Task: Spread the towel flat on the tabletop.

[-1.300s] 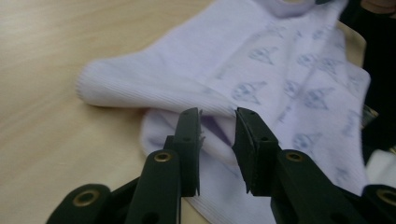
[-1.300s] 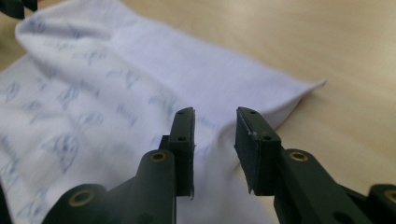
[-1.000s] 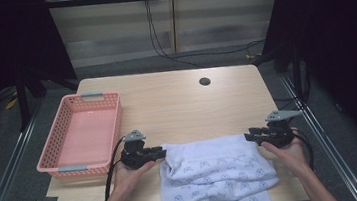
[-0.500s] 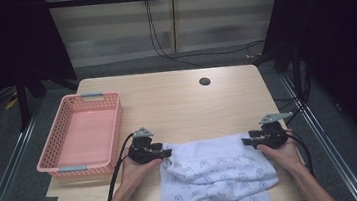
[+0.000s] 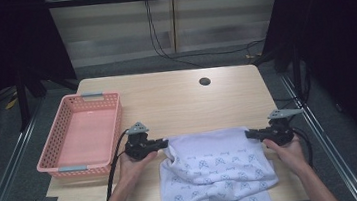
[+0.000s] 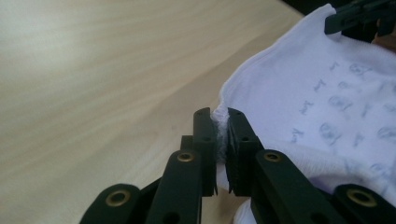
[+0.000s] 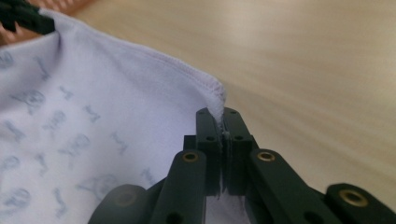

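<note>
You have both far corners of the white printed cloth pinched, left gripper and right gripper each clamped on one, so the grasping looks done (the cloth lies rumpled at the table's near edge) and the spreading or folding is left.

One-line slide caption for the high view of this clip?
Left tool and right tool each pinch a far corner of the white patterned cloth on the table, beside a pink basket.

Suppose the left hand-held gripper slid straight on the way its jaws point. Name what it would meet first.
The left hand-held gripper points across the white cloth it pinches, toward the right hand-held gripper. It would likely plough into that cloth first; depth is uncertain.
</note>
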